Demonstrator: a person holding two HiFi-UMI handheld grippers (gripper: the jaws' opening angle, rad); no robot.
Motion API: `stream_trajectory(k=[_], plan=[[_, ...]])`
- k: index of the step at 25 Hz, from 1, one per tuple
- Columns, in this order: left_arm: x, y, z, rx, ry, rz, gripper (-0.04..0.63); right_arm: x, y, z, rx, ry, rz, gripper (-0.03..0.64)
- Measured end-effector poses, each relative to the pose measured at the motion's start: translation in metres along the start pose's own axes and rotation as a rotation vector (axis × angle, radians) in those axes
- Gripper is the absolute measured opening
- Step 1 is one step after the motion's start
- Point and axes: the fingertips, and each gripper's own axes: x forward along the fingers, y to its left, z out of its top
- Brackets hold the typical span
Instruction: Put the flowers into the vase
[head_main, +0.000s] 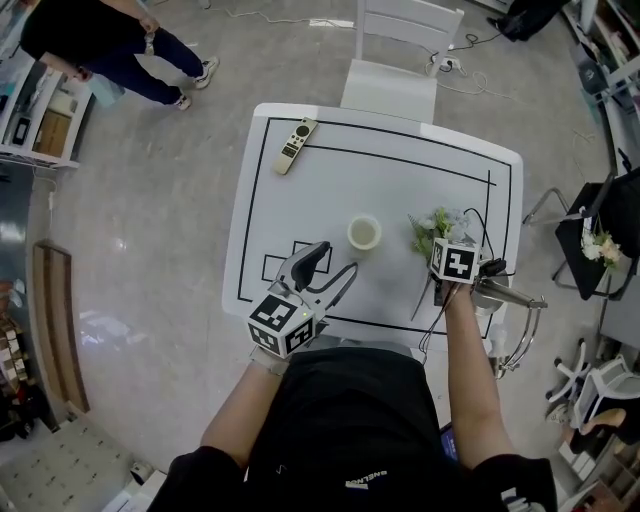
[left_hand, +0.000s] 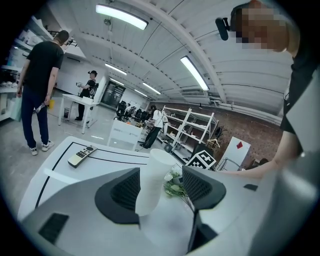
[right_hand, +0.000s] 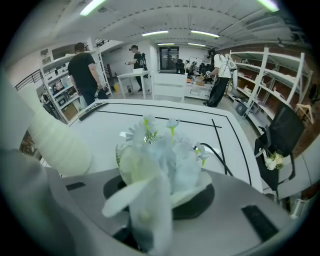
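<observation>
A small white ribbed vase (head_main: 364, 232) stands upright near the middle of the white table (head_main: 300, 200). A bunch of pale artificial flowers (head_main: 433, 225) with green leaves lies to its right, stems toward me. My right gripper (head_main: 441, 250) points steeply down over it. In the right gripper view the flowers (right_hand: 160, 150) fill the gap between the dark pads, and the right gripper (right_hand: 157, 195) is shut on them. The vase (right_hand: 55, 145) shows at that view's left. My left gripper (head_main: 337, 258) is open just short of the vase (left_hand: 150, 180), holding nothing.
A remote control (head_main: 295, 145) lies at the table's far left. A white chair (head_main: 395, 60) stands behind the table. A black cable (head_main: 482, 228) runs by the flowers. A person (head_main: 100, 45) stands at far left. Another flower bunch (head_main: 603, 247) rests on a black chair at right.
</observation>
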Motion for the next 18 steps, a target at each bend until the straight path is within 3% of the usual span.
stream_trajectory(k=[9, 18], plan=[[-0.014, -0.008, -0.006, -0.003, -0.010, 0.010, 0.247, -0.042, 0.014, 0.032, -0.018, -0.153, 0.020, 0.123], [-0.028, -0.016, -0.011, -0.014, -0.035, 0.042, 0.247, -0.103, 0.049, 0.118, -0.144, -0.426, 0.074, 0.122]])
